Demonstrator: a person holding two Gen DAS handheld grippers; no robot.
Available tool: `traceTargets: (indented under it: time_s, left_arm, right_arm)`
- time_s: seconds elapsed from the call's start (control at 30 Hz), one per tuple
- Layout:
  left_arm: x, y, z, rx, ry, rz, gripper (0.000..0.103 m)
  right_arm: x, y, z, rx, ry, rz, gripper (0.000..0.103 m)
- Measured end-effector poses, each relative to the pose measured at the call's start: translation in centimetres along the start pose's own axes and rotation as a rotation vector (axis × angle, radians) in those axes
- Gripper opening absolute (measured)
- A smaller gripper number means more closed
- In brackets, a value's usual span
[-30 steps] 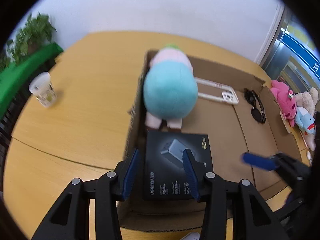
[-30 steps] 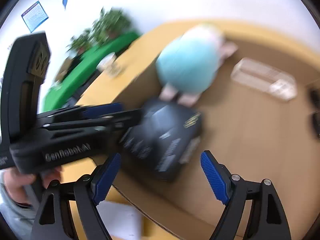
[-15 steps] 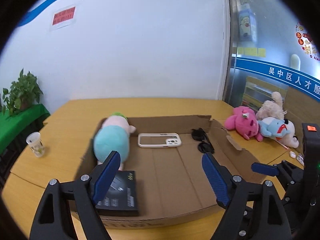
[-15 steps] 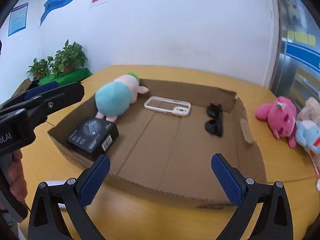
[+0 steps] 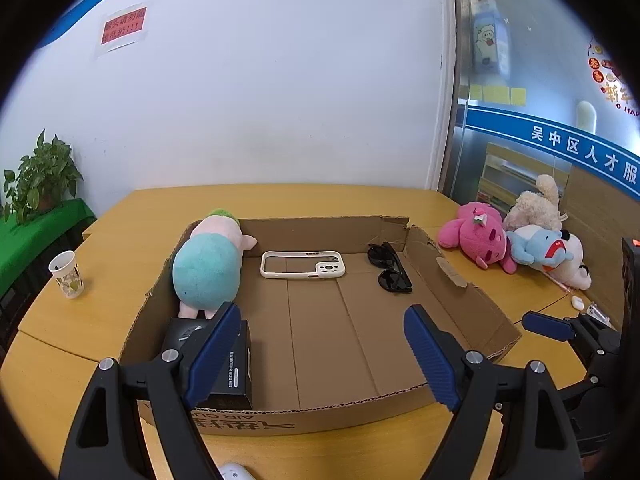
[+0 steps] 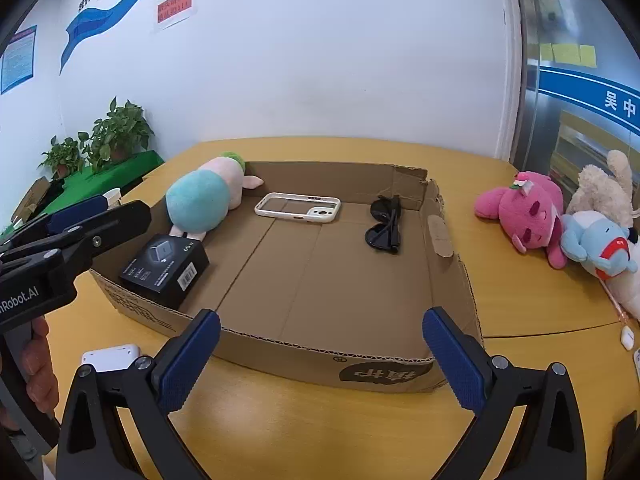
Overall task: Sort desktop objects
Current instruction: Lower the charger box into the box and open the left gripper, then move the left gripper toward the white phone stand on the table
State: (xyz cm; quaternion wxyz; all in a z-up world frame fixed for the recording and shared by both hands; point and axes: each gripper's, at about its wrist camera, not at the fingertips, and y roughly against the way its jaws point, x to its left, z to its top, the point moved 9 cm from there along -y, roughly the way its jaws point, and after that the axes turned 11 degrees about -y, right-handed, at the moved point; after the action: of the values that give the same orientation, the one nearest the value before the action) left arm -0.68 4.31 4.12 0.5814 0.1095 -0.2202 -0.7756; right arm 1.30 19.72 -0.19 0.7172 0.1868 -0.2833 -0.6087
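With both the left gripper and the right gripper spread and empty, the pink plush, well right of the right gripper, should be approached squarely and pinched across its body.

so the yellow wooden desk has a seam running across its near part. sitting straight on it: a shallow open brown cardboard box in the middle, a white paper cup with a leafy print well off to the box's left, and a heap of soft toys to the right of the box: a pink plush, a light blue plush and a cream plush, all touching each other. a small white rectangular gadget lies just in front of the box's near left corner, and a tiny white earbud-type case lies near the right edge.
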Motion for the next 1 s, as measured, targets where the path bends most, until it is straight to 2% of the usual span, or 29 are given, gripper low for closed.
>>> traceTargets:
  time_s: [0.43,0.6,0.7,0.93,1.0]
  left_arm:
    - [1.6,1.3,-1.9,0.025,0.008,0.007,0.084]
    - [3.7,2.5,-3.9,0.052,0.028,0.037,0.084]
    - [5.7,3.0,-6.2,0.102,0.078,0.044,0.084]
    - [10.9,3.7,-14.3,0.302,0.293,0.037,0.084]
    - [11.5,3.7,-16.3,0.354,0.33,0.032,0.084]
  right_arm:
    - [1.6,-0.2,-0.4,-0.003,0.036,0.028,0.103]
    - [2.9,-0.5,-1.4,0.03,0.061,0.101,0.103]
    - [4.8,-1.1,-2.7,0.038,0.115,0.126,0.103]
    - [14.1,-3.3,-8.6,0.241,0.268,0.417,0.102]
    - [16.4,-4.2,-10.7,0.327,0.303,0.485,0.102]
